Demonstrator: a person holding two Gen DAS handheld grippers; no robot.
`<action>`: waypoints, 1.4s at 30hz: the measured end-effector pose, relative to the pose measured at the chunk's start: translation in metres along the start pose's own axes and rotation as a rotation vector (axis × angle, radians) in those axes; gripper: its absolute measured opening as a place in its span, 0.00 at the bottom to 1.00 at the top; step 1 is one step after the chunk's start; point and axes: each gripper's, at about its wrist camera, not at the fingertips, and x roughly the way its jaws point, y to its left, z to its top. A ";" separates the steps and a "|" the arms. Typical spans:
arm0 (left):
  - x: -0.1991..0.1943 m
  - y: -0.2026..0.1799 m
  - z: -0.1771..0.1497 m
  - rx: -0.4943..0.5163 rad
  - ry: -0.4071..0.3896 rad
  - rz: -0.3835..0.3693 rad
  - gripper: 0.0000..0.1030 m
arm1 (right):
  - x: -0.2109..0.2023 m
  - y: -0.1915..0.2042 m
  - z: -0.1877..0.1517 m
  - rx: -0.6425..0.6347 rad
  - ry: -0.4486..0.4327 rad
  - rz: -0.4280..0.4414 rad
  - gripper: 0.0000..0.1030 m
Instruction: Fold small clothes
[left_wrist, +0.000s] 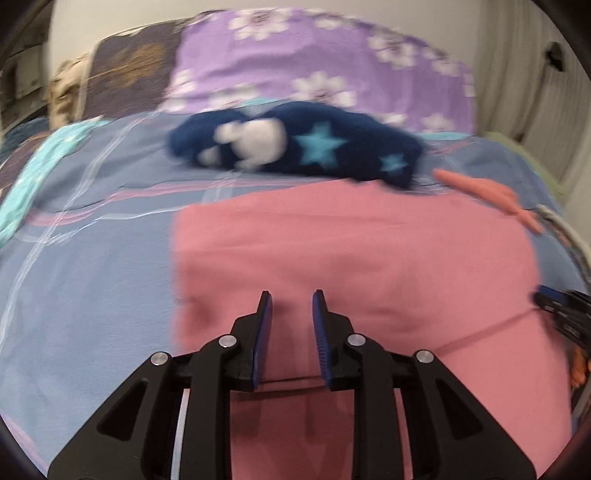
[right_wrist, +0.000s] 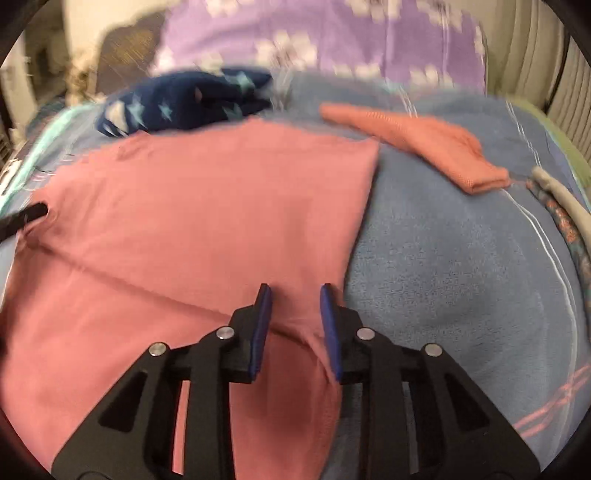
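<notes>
Over the blurred pink cloth (left_wrist: 369, 240), left tool (left_wrist: 291, 295) parted and empty, right tool (right_wrist: 295, 290) astride a fold, grip unclear

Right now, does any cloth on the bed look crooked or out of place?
The pink garment lies askew, with a diagonal crease and a bunched edge near the right claw. The navy star garment is crumpled behind it. Nothing looks damaged.

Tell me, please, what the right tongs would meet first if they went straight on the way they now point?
Most likely the pink garment: the right tongs point down at its right edge, jaws apart over the cloth. Depth is unclear, so they could land just beside it on the blue bedcover.
</notes>
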 end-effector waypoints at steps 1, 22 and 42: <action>0.007 0.012 -0.003 -0.030 0.030 0.010 0.23 | -0.002 0.002 0.000 -0.004 -0.001 -0.018 0.27; -0.022 0.059 -0.003 -0.163 -0.040 0.013 0.22 | 0.011 -0.015 0.002 0.104 -0.009 0.068 0.29; -0.076 0.010 -0.059 0.109 -0.033 -0.004 0.63 | -0.011 -0.019 -0.005 0.170 -0.014 0.044 0.34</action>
